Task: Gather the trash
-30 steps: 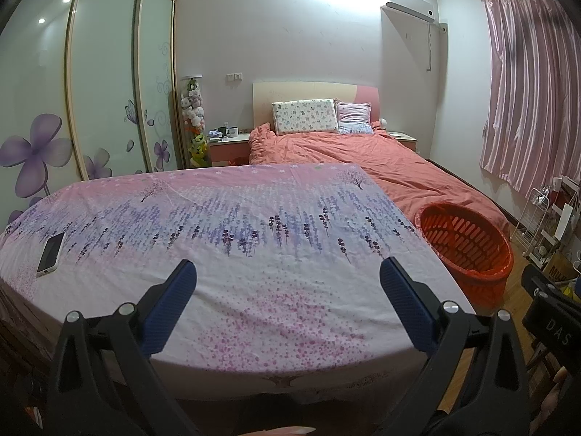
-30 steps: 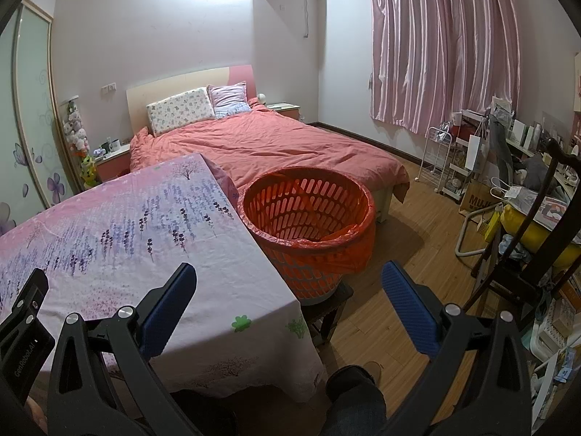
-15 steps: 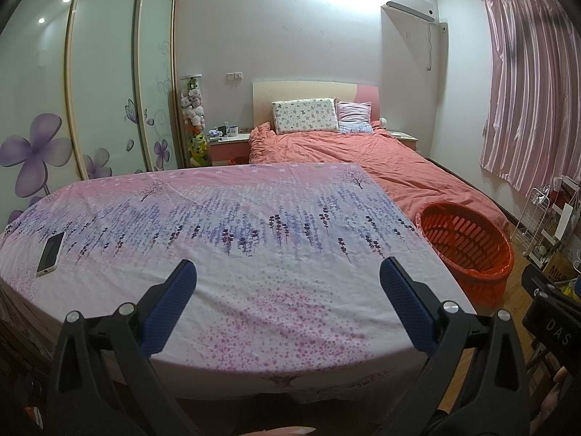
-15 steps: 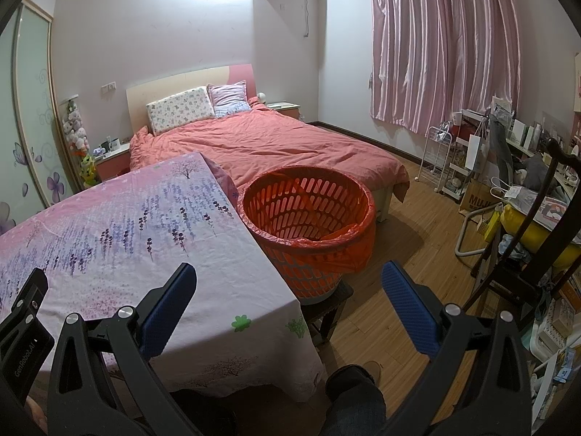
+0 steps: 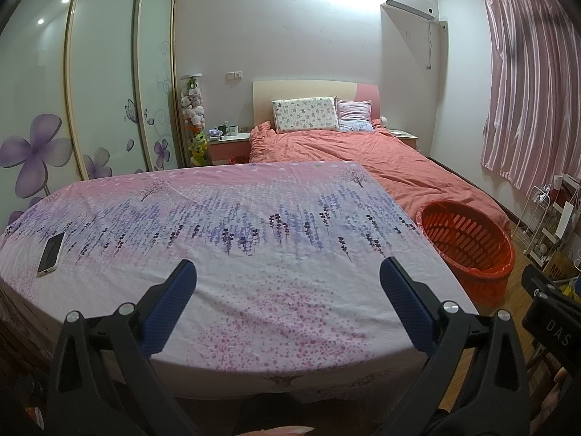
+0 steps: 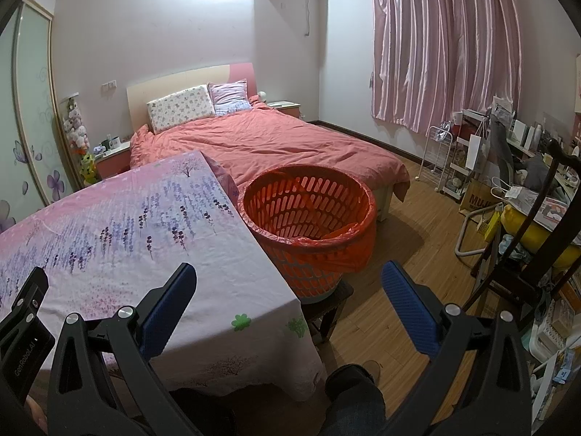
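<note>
Left gripper (image 5: 288, 279): jaws wide apart, nothing between them, held over near edge of table (image 5: 254, 309). Right gripper (image 6: 290, 283): jaws likewise wide apart and holding nothing, over table's right corner (image 6: 254, 312) and floor (image 6: 406, 254).

Hidden / cut off: near edge of table masked by gripper frames in both views. Table legs covered by floral cloth (image 5: 236, 218). Basket (image 6: 308, 214) base partly behind cloth edge; seated on a dark stool (image 6: 332, 303), only a corner of it showing. Inside of basket lined with red bag (image 6: 337, 236); bottom not visible. No loose trash made out on cloth in either view. Small items on nightstand (image 5: 228, 137) too small to identify. Shelf clutter (image 6: 508, 167) at far right jumbled, not resolvable.

View differences: left view only — phone (image 5: 51, 253) flat on cloth at left side, well apart from gripper; wardrobe doors (image 5: 105, 83) in full. Basket (image 5: 466, 250) there seen just past table's right edge, lower part cut off. Right view only — stool, floor, a shoe (image 6: 370, 367) and trouser leg (image 6: 354, 399) at bottom edge, chair (image 6: 523, 254) at right. Bed (image 6: 272, 145) in both, beyond table.
</note>
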The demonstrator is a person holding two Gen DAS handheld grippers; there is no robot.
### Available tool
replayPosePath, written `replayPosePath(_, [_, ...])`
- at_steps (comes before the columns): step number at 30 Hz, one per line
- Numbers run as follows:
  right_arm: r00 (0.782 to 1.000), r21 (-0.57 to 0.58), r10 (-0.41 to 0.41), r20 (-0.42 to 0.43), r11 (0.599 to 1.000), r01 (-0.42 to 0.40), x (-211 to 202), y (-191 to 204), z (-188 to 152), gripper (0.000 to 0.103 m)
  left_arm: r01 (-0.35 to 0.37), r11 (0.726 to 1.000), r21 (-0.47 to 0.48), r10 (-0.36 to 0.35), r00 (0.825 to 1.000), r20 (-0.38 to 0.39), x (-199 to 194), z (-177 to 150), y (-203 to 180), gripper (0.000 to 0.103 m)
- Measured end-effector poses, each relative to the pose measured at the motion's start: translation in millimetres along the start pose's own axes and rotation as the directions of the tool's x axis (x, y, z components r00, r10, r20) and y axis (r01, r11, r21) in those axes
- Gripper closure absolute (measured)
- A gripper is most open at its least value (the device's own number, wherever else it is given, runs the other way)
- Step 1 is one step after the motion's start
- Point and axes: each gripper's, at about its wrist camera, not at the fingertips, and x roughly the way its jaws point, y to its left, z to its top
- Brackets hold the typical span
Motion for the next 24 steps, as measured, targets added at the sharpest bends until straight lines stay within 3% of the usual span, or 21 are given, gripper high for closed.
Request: replayPosePath(24, [1.0, -0.004, 0.0, -0.005, 1.0, 0.0, 1.3, -1.6, -2.0, 0.002, 0.0, 1.0, 0.001, 0.0, 1.0, -0.004, 1.3, -2.0, 2.5, 0.004])
